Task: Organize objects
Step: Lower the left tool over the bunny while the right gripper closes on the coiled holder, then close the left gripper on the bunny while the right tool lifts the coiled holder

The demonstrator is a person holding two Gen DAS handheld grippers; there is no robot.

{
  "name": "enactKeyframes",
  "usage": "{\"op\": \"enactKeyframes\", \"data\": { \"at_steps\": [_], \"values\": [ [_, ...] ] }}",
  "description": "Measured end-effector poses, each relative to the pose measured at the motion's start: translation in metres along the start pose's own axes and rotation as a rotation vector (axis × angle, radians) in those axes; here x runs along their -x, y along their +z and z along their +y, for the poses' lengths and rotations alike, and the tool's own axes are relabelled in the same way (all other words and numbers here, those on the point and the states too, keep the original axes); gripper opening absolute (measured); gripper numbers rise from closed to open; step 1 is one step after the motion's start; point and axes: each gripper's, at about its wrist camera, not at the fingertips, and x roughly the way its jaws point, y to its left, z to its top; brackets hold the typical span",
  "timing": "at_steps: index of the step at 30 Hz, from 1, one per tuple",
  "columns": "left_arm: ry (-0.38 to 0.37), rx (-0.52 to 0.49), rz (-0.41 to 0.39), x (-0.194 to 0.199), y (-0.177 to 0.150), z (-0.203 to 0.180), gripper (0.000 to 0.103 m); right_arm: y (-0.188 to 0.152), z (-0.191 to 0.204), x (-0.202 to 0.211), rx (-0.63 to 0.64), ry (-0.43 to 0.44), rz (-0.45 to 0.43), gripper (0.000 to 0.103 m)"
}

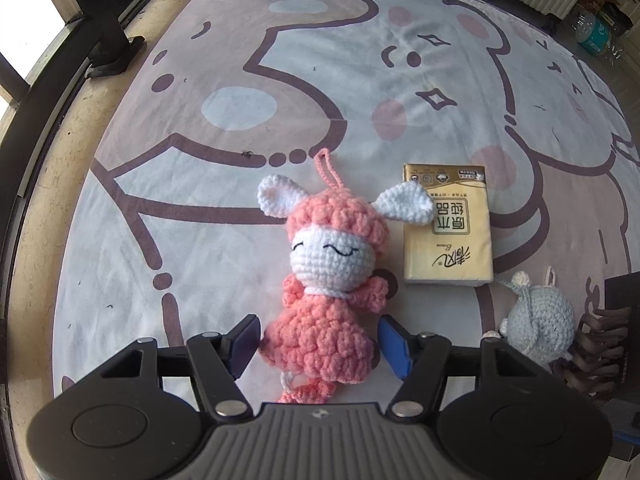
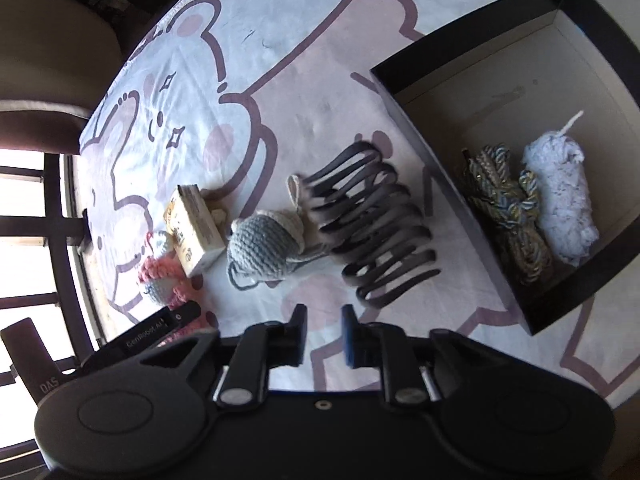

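A pink crochet doll (image 1: 320,304) with white ears lies face up on the printed cloth. My left gripper (image 1: 318,328) straddles its body, with both pads against its flanks. Beside the doll lie a yellow tissue pack (image 1: 446,224) and a blue-grey crochet toy (image 1: 540,320). In the right wrist view my right gripper (image 2: 325,320) hangs over bare cloth, its jaws a narrow gap apart with nothing between them. A dark zigzag coil (image 2: 376,224) lies just beyond it, blurred, next to the blue-grey toy (image 2: 260,250), the tissue pack (image 2: 192,232) and the doll (image 2: 160,276).
A black open box (image 2: 480,36) stands to the right of the coil and holds a braided rope bundle (image 2: 508,216) and a white fluffy roll (image 2: 560,200). The table's edge and a dark window frame (image 1: 100,20) run along the left.
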Motion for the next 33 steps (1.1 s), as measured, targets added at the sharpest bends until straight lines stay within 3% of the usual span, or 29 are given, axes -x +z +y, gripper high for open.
{"op": "enactKeyframes", "data": {
  "at_steps": [4,8,14,20,25,27,33],
  "values": [
    [-0.001,0.001,-0.001,-0.001,0.001,0.002,0.065,0.005,0.006,0.02,0.089,-0.031,-0.109,0.038],
    [0.011,-0.006,-0.005,-0.003,0.001,0.004,0.064,0.015,0.005,0.024,0.084,-0.026,-0.147,0.048],
    [-0.002,-0.015,-0.009,-0.006,0.002,0.007,0.065,0.02,0.026,0.013,0.31,-0.172,-0.213,0.057],
    [-0.002,-0.046,-0.008,-0.011,0.004,0.006,0.065,0.019,0.037,-0.008,0.469,-0.222,-0.161,0.058],
    [-0.002,-0.045,0.001,-0.015,0.005,0.005,0.064,0.018,0.04,-0.023,0.533,-0.251,-0.111,0.062],
    [-0.005,-0.032,-0.003,-0.014,0.007,0.005,0.055,0.015,0.041,-0.028,0.563,-0.269,-0.095,0.065],
    [-0.011,-0.014,-0.005,-0.015,0.008,0.005,0.055,0.014,0.039,-0.042,0.601,-0.296,-0.065,0.066]
  ]
}}
